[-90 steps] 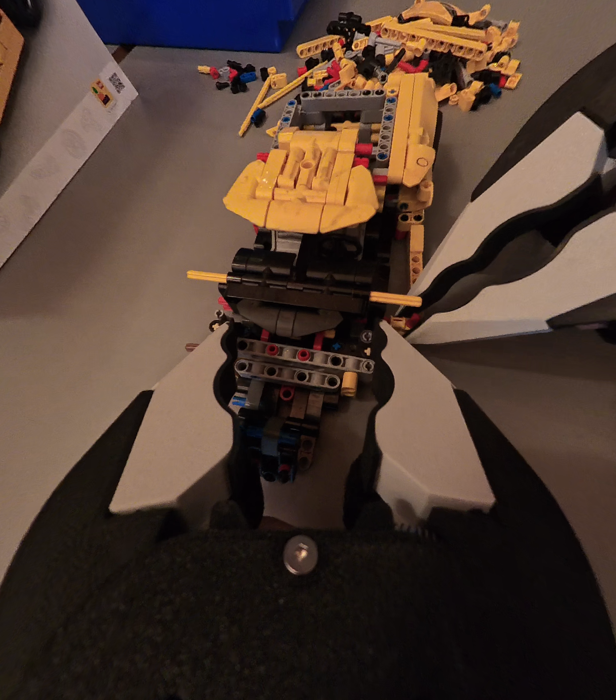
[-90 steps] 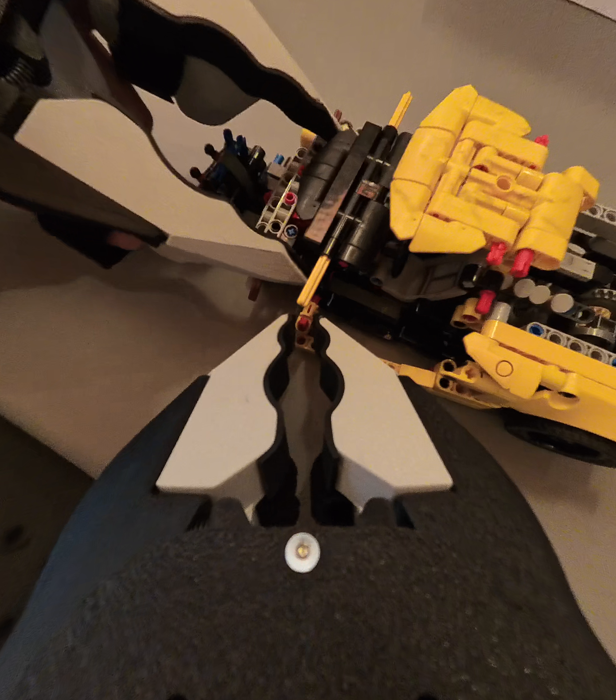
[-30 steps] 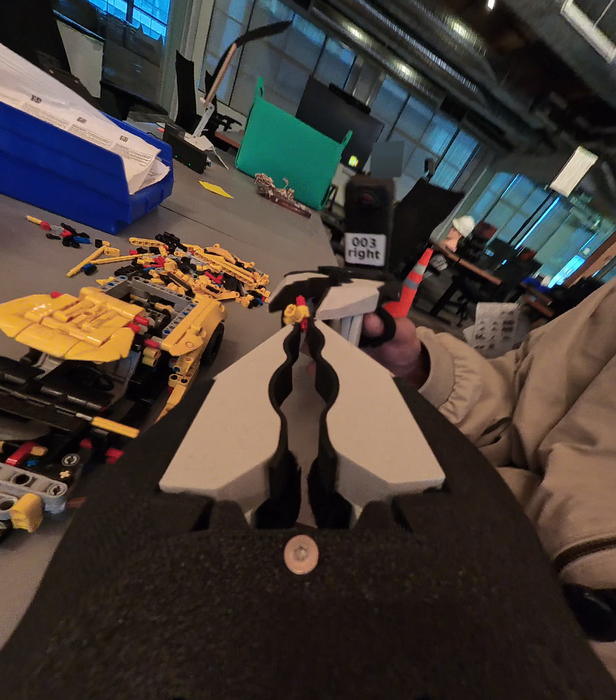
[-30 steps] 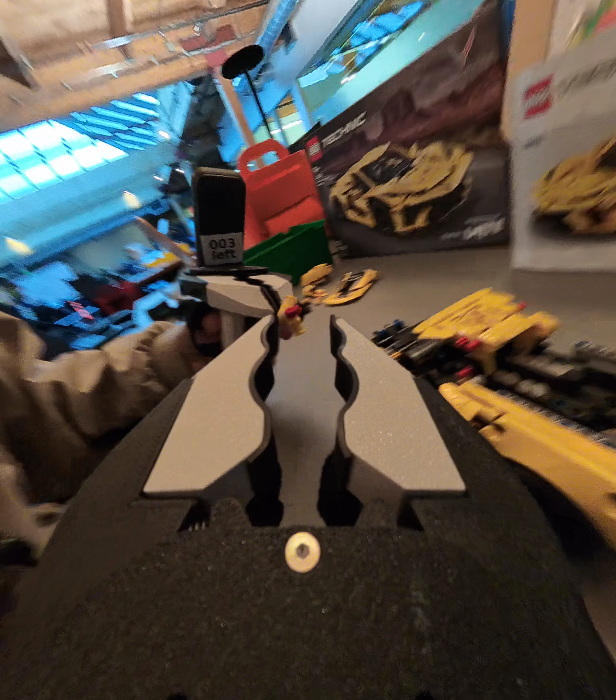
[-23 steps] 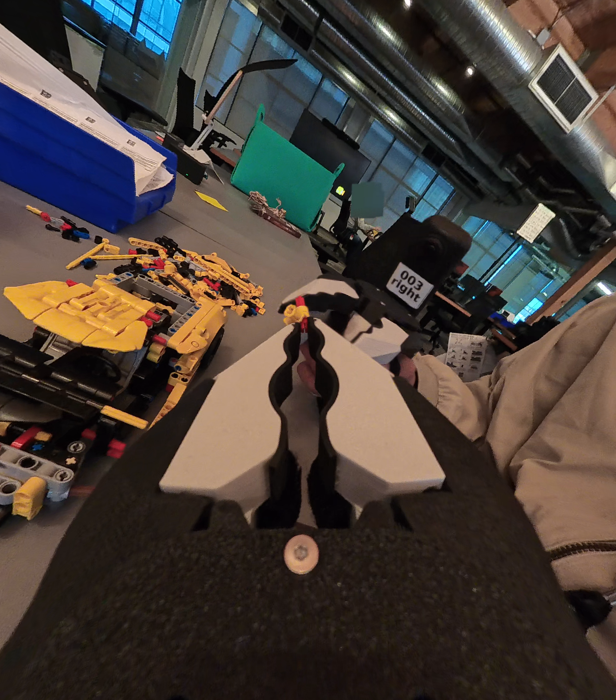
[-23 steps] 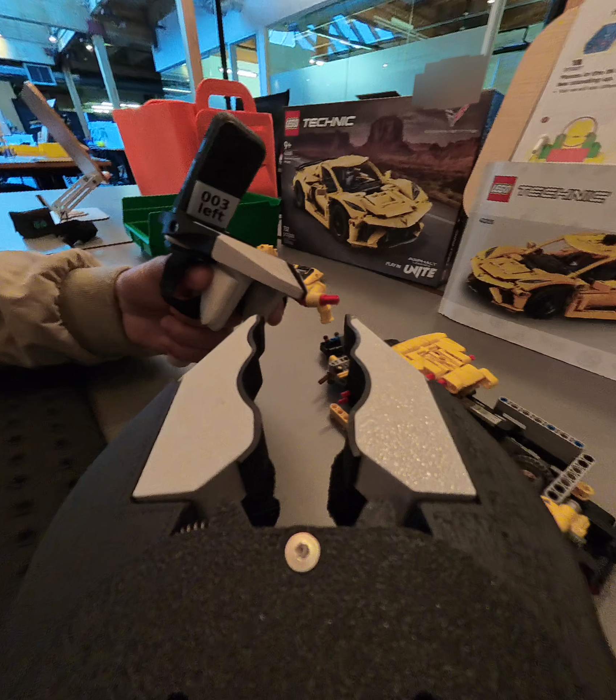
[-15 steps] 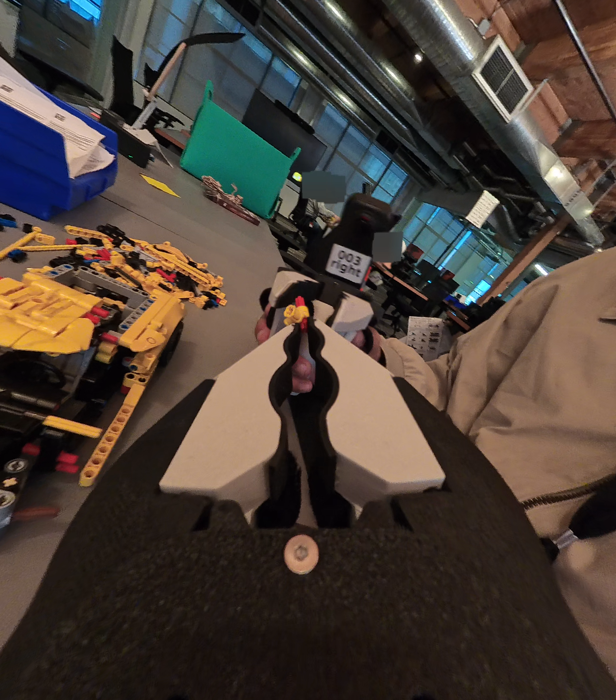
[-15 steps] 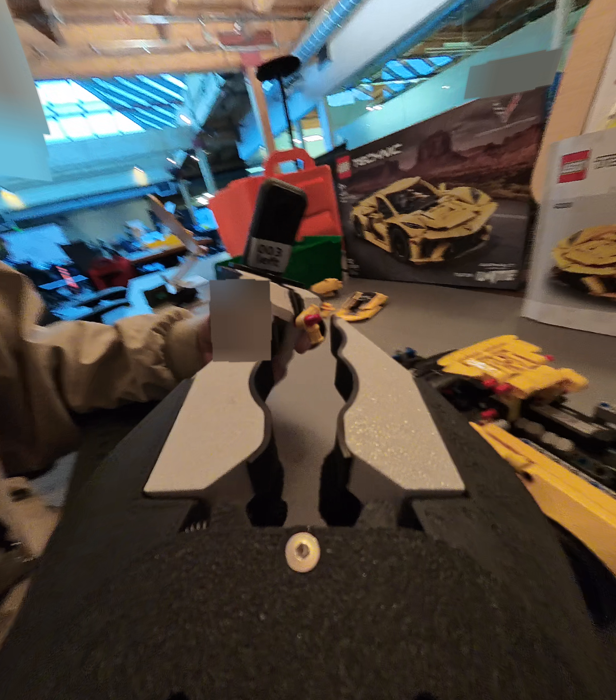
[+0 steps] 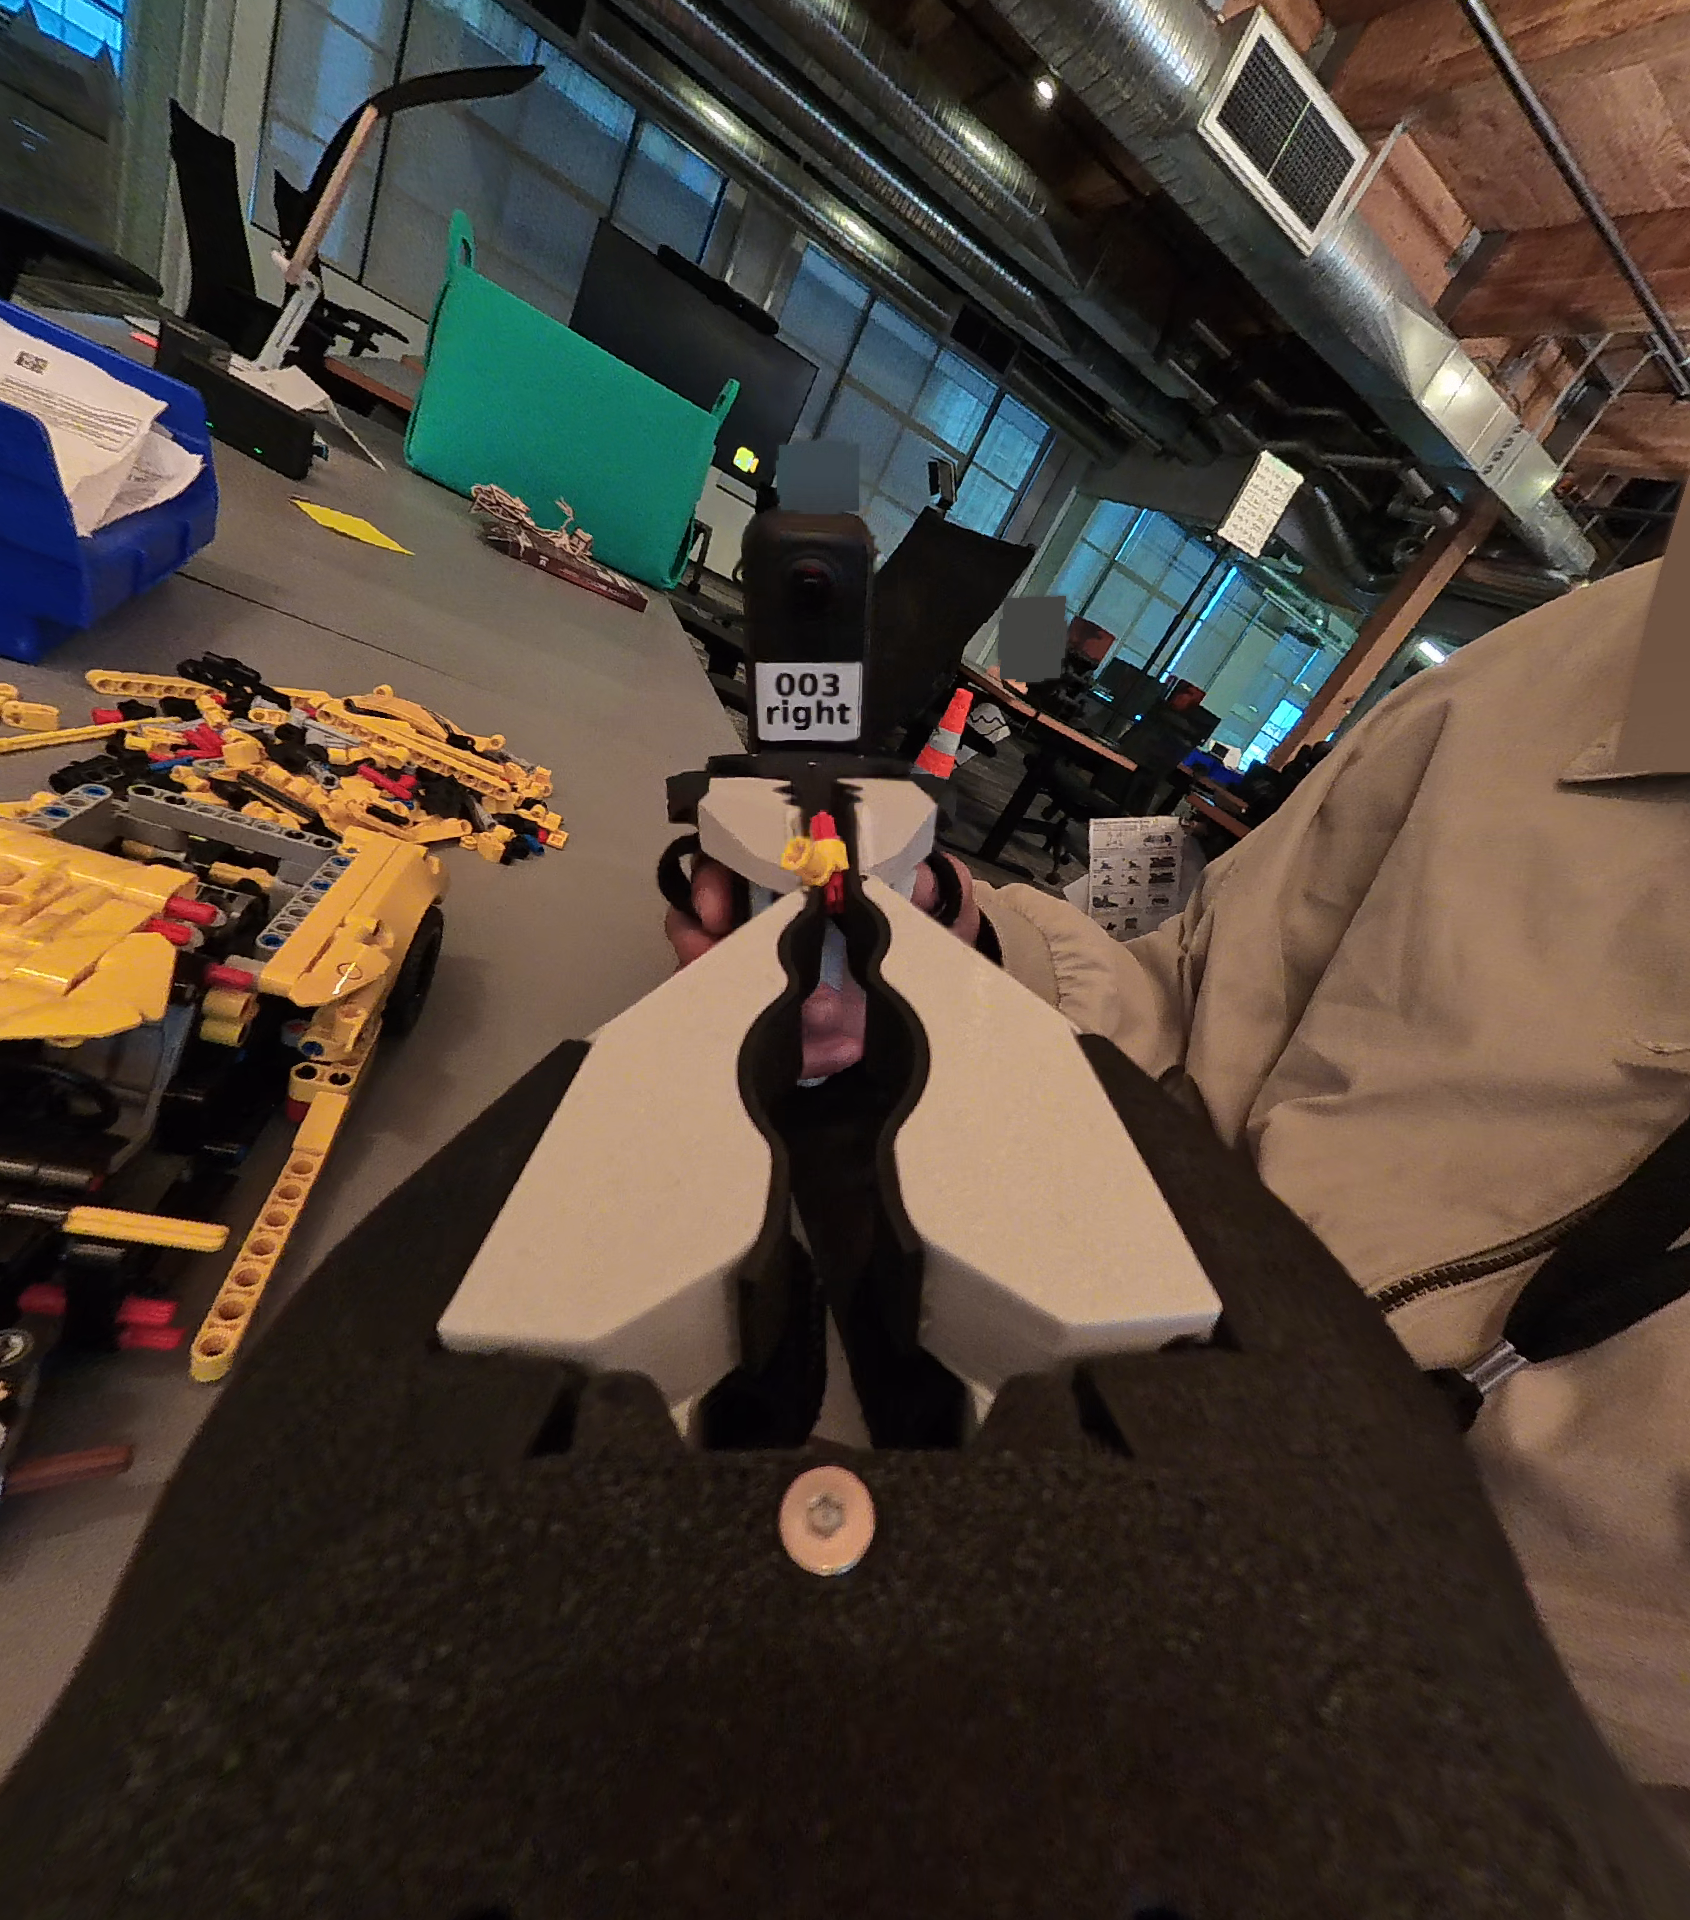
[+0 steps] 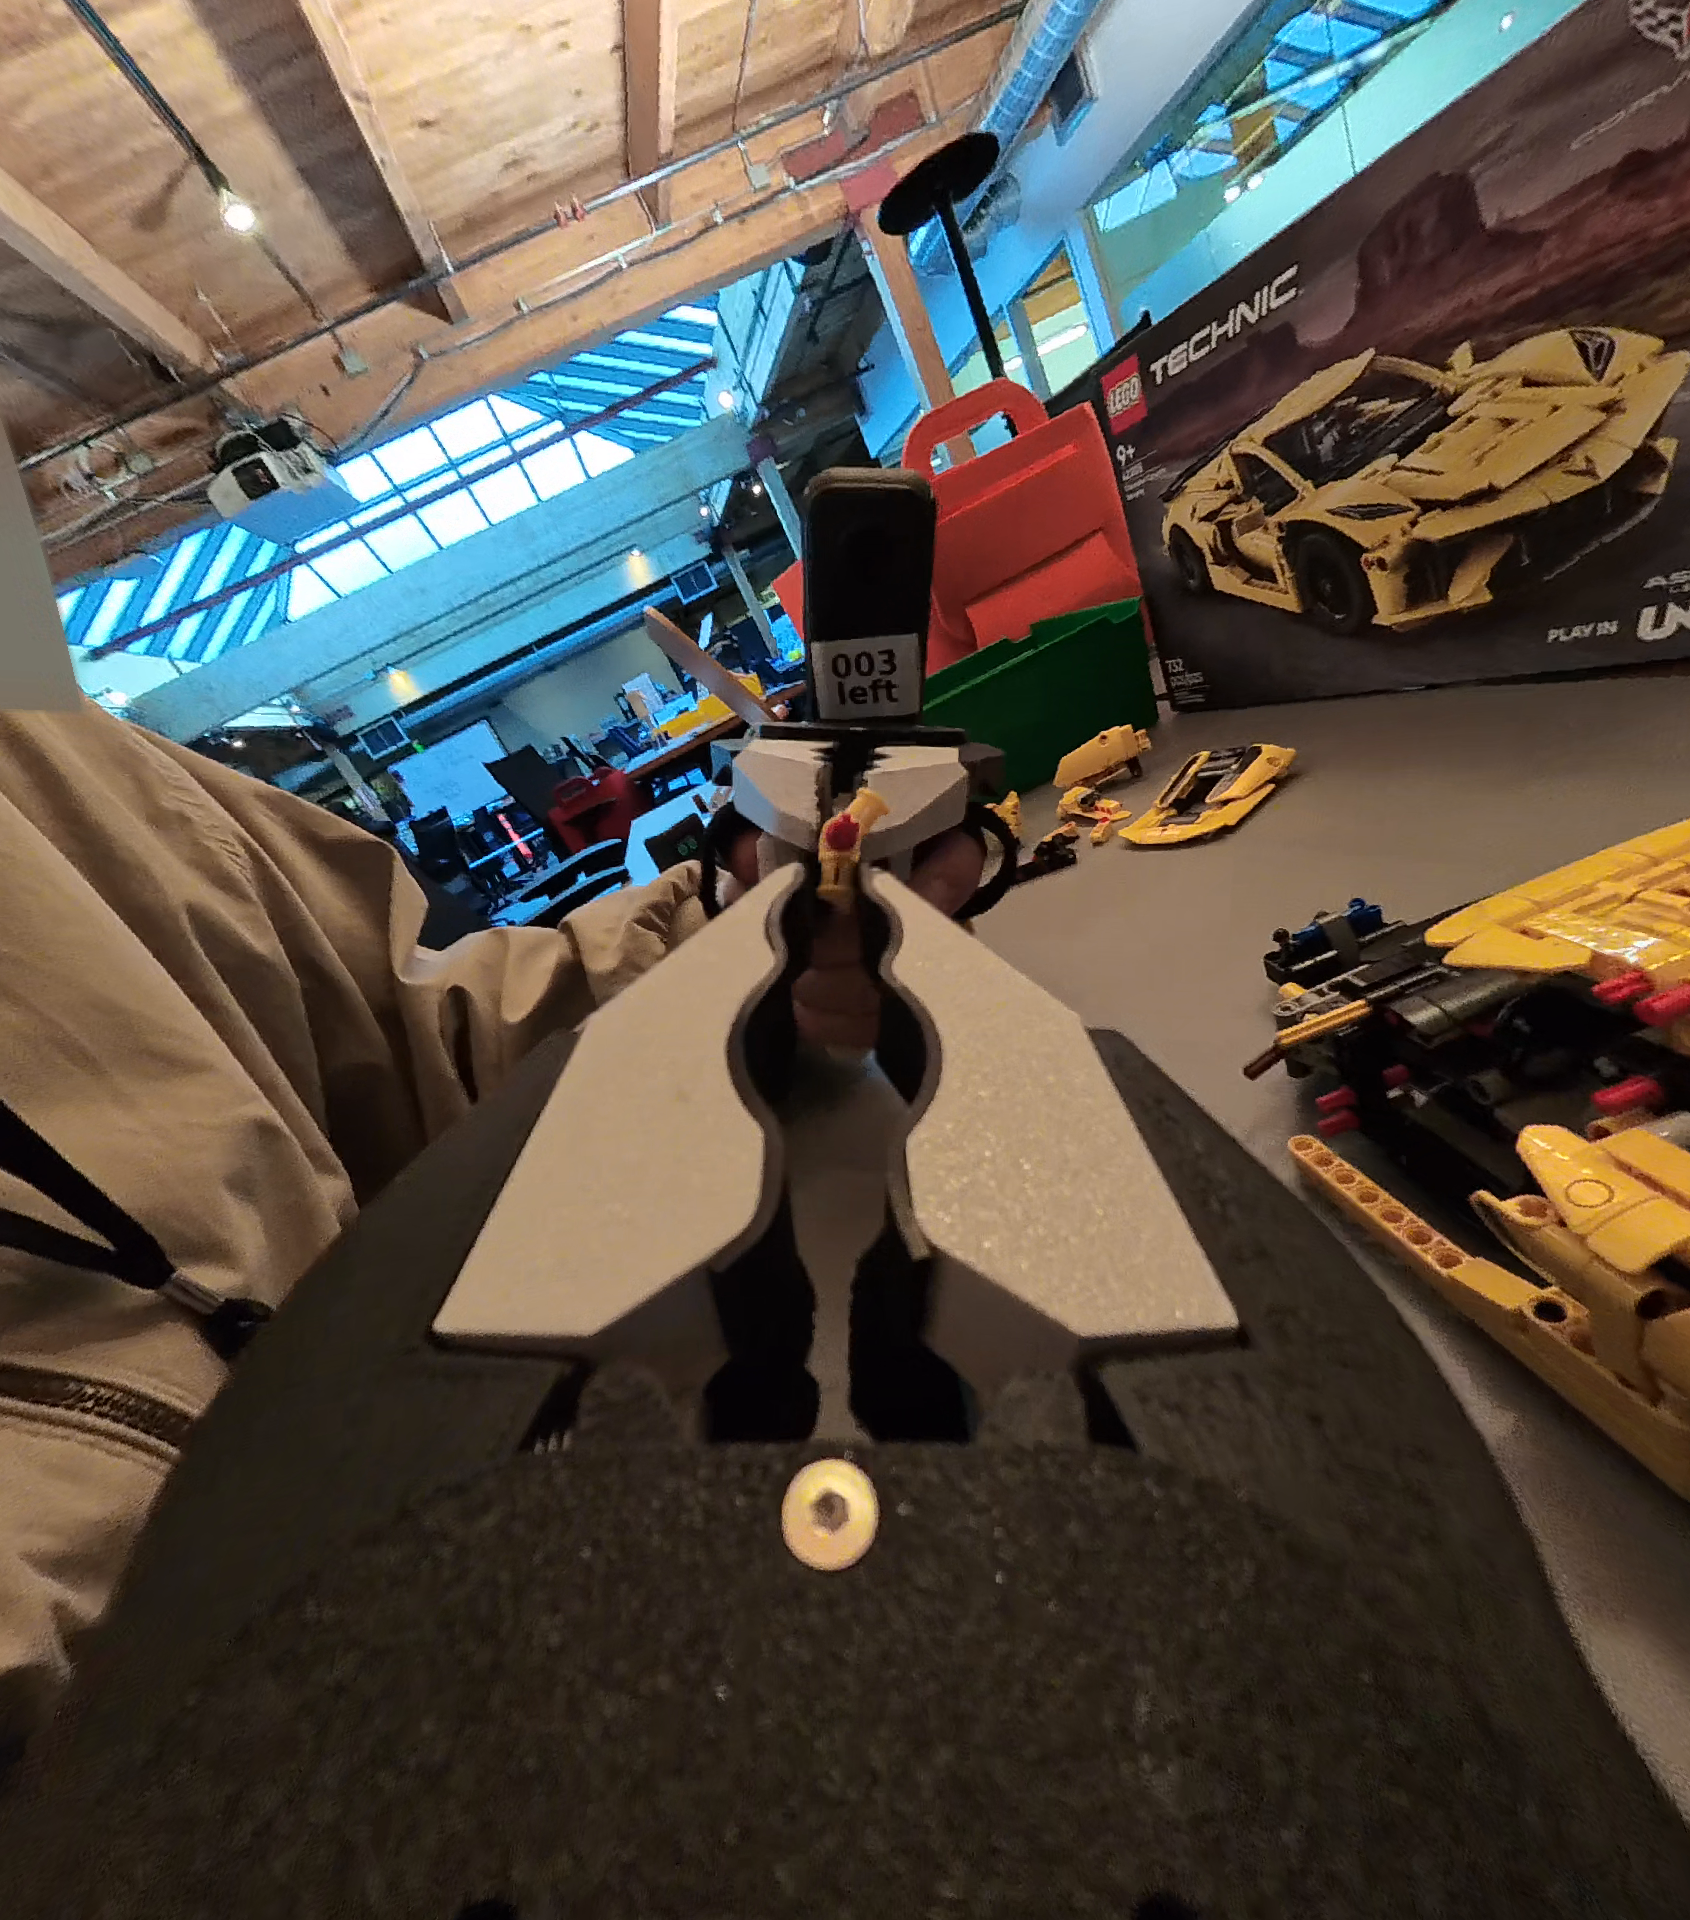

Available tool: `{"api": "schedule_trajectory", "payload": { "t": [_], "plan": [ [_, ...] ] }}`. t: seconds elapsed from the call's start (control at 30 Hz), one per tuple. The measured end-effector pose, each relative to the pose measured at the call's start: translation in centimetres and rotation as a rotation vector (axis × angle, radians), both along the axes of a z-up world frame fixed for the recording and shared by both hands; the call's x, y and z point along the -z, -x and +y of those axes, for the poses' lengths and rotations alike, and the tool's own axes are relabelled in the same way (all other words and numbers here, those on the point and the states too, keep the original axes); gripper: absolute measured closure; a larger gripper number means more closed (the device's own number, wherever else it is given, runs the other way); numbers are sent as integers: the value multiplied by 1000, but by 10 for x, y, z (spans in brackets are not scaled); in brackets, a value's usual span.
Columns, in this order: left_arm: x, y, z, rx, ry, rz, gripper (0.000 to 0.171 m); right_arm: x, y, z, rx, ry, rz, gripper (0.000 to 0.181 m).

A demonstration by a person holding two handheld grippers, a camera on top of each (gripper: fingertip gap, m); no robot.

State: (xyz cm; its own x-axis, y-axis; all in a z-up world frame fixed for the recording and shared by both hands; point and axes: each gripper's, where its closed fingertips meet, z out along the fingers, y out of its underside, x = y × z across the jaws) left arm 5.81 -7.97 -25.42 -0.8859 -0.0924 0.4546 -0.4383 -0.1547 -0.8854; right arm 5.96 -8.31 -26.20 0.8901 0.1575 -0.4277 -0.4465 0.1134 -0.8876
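My left gripper [image 9: 828,902] is shut on a small yellow piece with a red pin [image 9: 813,854], held up in the air above the grey table [image 9: 550,665]. My right gripper [image 10: 838,875] faces it tip to tip, its fingers closed narrowly on the same piece [image 10: 841,847]. Each gripper shows head-on in the other's view: the right one in the left wrist view [image 9: 813,826], the left one in the right wrist view [image 10: 846,798]. A part-built yellow and black brick car [image 9: 41,935] lies on the table to the left, also seen in the right wrist view [image 10: 1599,987].
A pile of loose yellow, black and red parts [image 9: 321,748] lies beyond the car, and a long yellow beam [image 9: 269,1216] beside it. A blue bin with papers [image 9: 10,520], a green bag [image 9: 560,468], a car set box [image 10: 1443,468], a green bin [image 10: 1049,675] and yellow panels [image 10: 1205,790] ring the table. A person's beige jacket [image 9: 1443,987] is close. My left and right fingertips are right by each other. Left tips and right tips are each some 15 cm from the long yellow beam [image 9: 269,1216]. It turns up in the right wrist view [image 10: 1410,1228] as well.
Both grippers rose from the car into the air. The piece passed from the right gripper to the left; the right opened, swung to face the left, and its fingers have now closed on the piece.
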Motion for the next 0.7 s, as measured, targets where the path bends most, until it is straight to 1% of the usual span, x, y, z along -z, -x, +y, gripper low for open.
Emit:
{"api": "schedule_trajectory", "payload": {
  "t": [0.1, 0.23, 0.3, 0.37, 0.47, 0.53, 0.6, 0.7],
  "plan": [
    [2, -1, -1, -8, -2, 4, 170, 5, 2, 2, -12, 37, 2, 177],
    [6, -1, -3, -11, -26, -3, 170, 13, 5, 2, -58, 95, 57, 176],
    [8, -1, -6, -11, -41, -5, 170, 20, 10, 7, -76, 142, 42, 177],
    [11, -1, -7, -17, -64, -14, 170, 24, 10, 11, -62, 164, 21, 177],
    [9, -3, -4, -32, -59, -22, 170, 21, 7, 8, -45, 143, 27, 176],
    [3, -6, 2, -43, -28, -17, 171, 16, 1, 5, -21, 107, 33, 175],
    [-2, -8, 7, -47, 9, -6, 171, 13, -4, 3, -3, 86, 62, 170],
    [-3, -9, 12, -53, 14, -4, 171, 8, -2, 1, -30, 50, 99, 168]
  ]
}}
